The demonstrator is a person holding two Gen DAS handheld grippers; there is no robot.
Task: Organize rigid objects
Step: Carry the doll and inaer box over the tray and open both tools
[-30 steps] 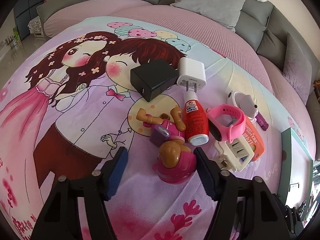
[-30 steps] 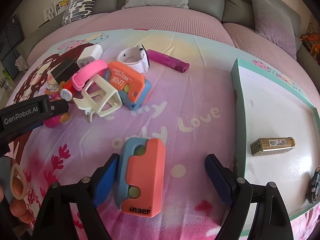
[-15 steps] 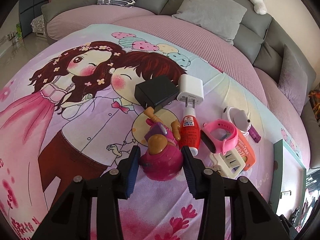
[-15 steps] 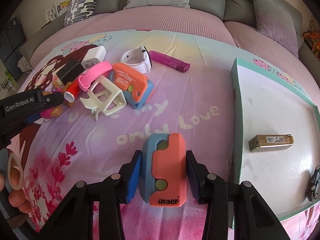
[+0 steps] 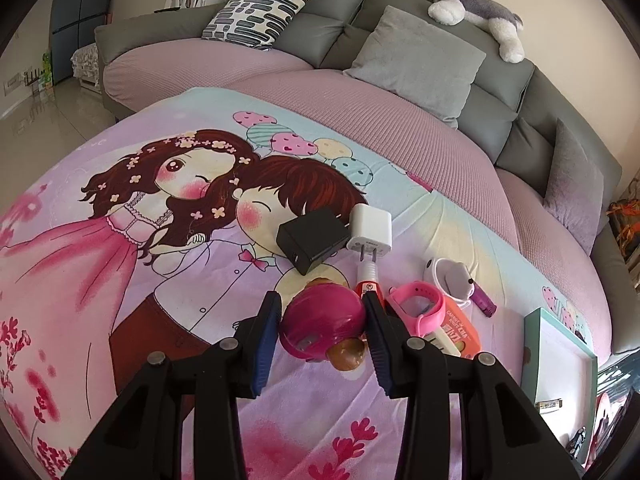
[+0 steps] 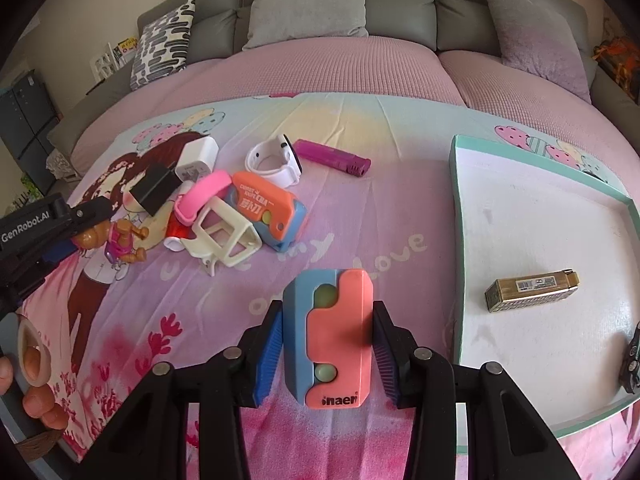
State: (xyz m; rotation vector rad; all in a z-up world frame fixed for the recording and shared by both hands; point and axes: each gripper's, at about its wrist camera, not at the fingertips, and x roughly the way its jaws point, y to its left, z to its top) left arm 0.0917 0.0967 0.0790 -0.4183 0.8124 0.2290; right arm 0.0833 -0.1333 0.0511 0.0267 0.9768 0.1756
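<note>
My left gripper (image 5: 322, 336) is shut on a small doll with a magenta hat (image 5: 323, 324) and holds it above the printed bedsheet; the doll also shows in the right wrist view (image 6: 118, 240). My right gripper (image 6: 326, 350) is shut on an orange and blue toy knife case (image 6: 330, 332), lifted off the sheet. The white tray with a teal rim (image 6: 456, 216) lies to the right and holds a gold lighter (image 6: 532, 290) and a dark toy car (image 6: 632, 356).
A pile lies on the sheet: black charger (image 5: 314, 238), white charger (image 5: 370, 230), red tube (image 5: 368, 280), pink watch (image 5: 420, 308), white watch (image 6: 276, 160), second orange case (image 6: 266, 208), cream clip (image 6: 224, 236), purple lighter (image 6: 332, 158). Sofa cushions stand behind.
Both grippers have lifted with what they hold. The doll has risen off the sheet and turned hat-side up; the case has come up and away from the sheet.
</note>
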